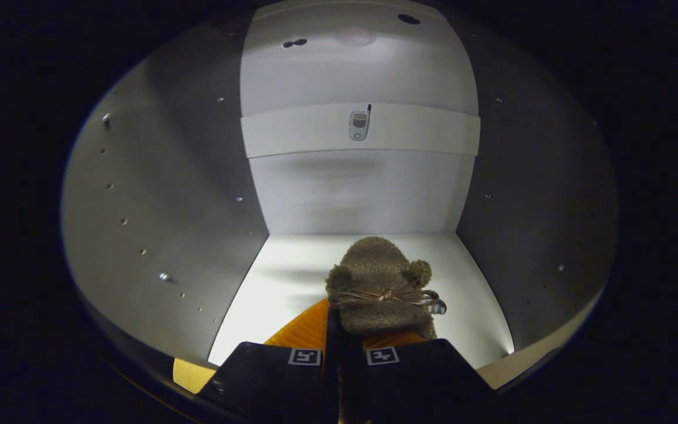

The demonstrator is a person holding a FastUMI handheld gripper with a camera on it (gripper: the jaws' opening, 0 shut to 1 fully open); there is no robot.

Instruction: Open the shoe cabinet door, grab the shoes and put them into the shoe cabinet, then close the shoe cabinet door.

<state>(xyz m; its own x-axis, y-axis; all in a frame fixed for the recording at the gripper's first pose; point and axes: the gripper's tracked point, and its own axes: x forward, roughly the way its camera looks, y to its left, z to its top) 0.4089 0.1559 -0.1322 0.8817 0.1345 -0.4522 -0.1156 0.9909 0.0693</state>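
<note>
Nearest the lens, the tool has its two fingers drawn almost together, pinching the rear edge of a fuzzy brown slipper so that the shoe projects forward and can be carried nose-first. That slipper serves as the landmark. It bears two pompoms and a thin metallic bow across its upper, and its orange sole shows beneath it on the near side. Under the slipper lies the white cabinet floor, on which the toe appears to rest or nearly rest; contact cannot be confirmed. Beyond the slipper stands the back panel, and higher behind it a white shelf edge carrying a small phone-shaped sticker. Grey side walls with rows of peg holes flank the slipper on both sides. Judged from this, the door is already open and the shoe is within the compartment, awaiting release; closing the door remains.
</note>
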